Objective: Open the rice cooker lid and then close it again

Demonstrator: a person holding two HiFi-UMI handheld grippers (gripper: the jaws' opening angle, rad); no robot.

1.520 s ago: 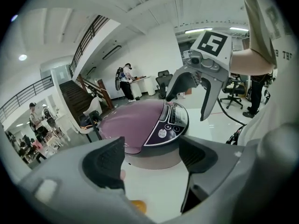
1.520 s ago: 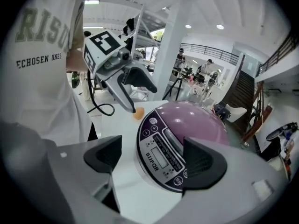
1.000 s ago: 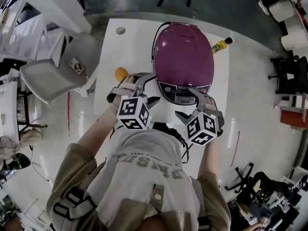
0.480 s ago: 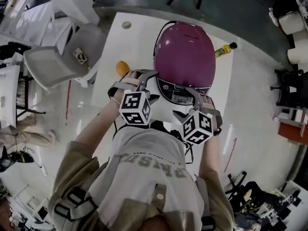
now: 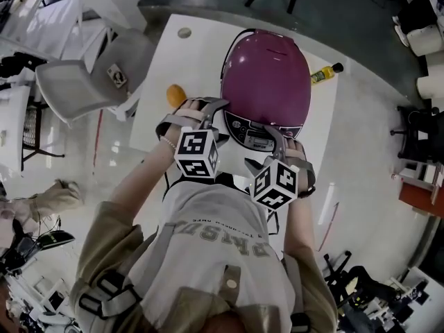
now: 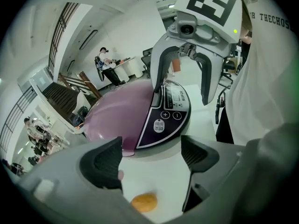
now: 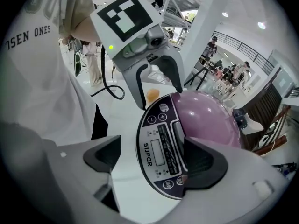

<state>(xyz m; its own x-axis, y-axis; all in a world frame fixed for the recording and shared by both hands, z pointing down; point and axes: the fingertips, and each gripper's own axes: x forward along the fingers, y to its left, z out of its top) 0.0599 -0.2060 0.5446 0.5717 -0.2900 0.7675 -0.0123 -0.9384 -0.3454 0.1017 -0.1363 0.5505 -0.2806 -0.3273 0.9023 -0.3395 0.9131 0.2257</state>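
- L gripper (image 6: 152, 155): jaws wide apart and holding nothing. Only bare table and the cooker's base rim show betw. them. It hangs just beside the cooker's front-left.
- R gripper (image 7: 154, 158): jaws also wide, nothing clamped. They straddle the control panel (image 7: 161, 153), and one pad overlaps the panel's lower edge. Can't tell if it touches.
- Rice cooker (image 5: 266, 75): sits mid-table (image 5: 166, 54), front twd the person. The purple lid (image 7: 210, 115) is shut, flush w/ the panel. Opening looks not yet begun.
- Further out: an orange round thing (image 5: 175, 94) lies near the L gripper, and a yellow bottle (image 5: 322, 71) lies at the cooker's far right.
- Risk: a pad could land on a panel button instead of the lid release. The lid would stay shut and a setting might change.
- Risk: pushing the front w/o bracing could slide the cooker back twd the bottle on the smooth top.
- Risk: if the lid springs up, it could hit a gripper hanging over its front edge.
- Risk: a careless L gripper sweep could roll the orange thing off the table.
- Head view only: gives the whole layout w/ bottle and table edges, but the cubes hide the jaw gaps.
- R gripper view only: shows the display, the buttons and a grey bar at the lid's front.
- L gripper view only: shows the orange thing right under its jaws and the panel side-on.
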